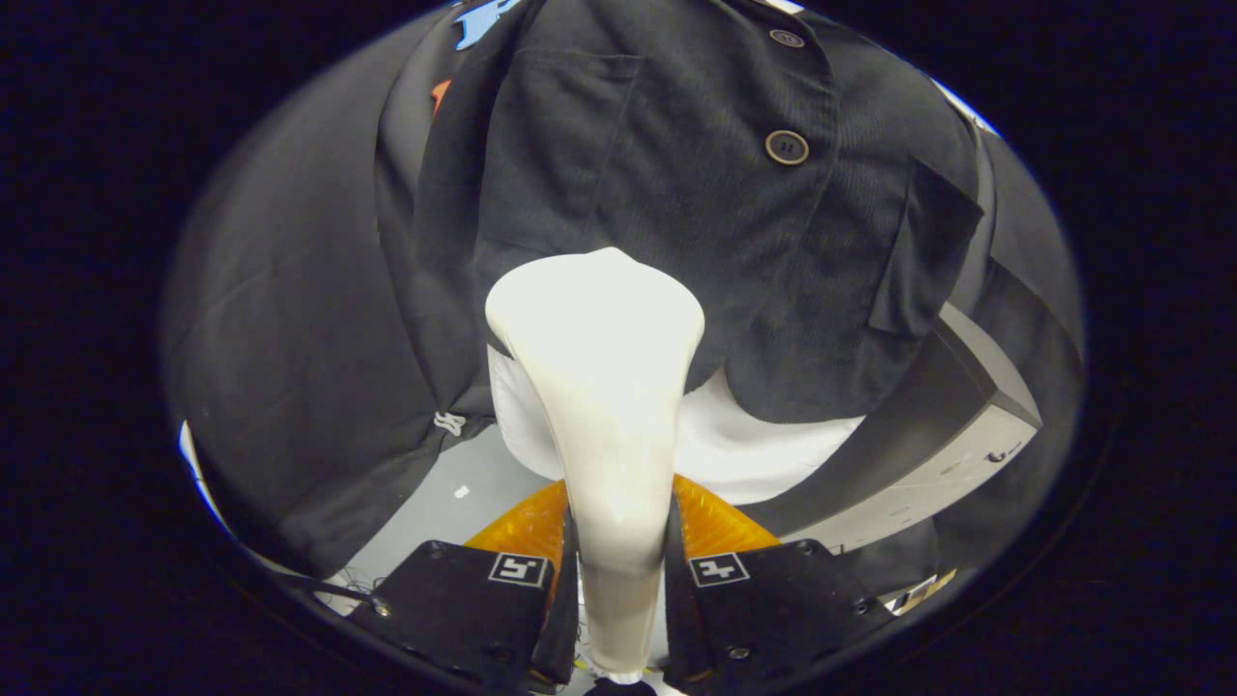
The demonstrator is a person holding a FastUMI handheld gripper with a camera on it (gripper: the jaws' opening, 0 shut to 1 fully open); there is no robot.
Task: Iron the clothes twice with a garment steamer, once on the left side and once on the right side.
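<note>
The steamer (pixel 601 406) is held by its handle, clamped between both fingers of the gripper (pixel 618 580), so that the broad head is carried upright and forward. The head is set against the lower front of the dark jacket (pixel 696 174), which hangs beyond the fingers over a white shirt (pixel 763 454) (a button (pixel 787 147) is seen above), apparently so that steam meets the cloth squarely.
</note>
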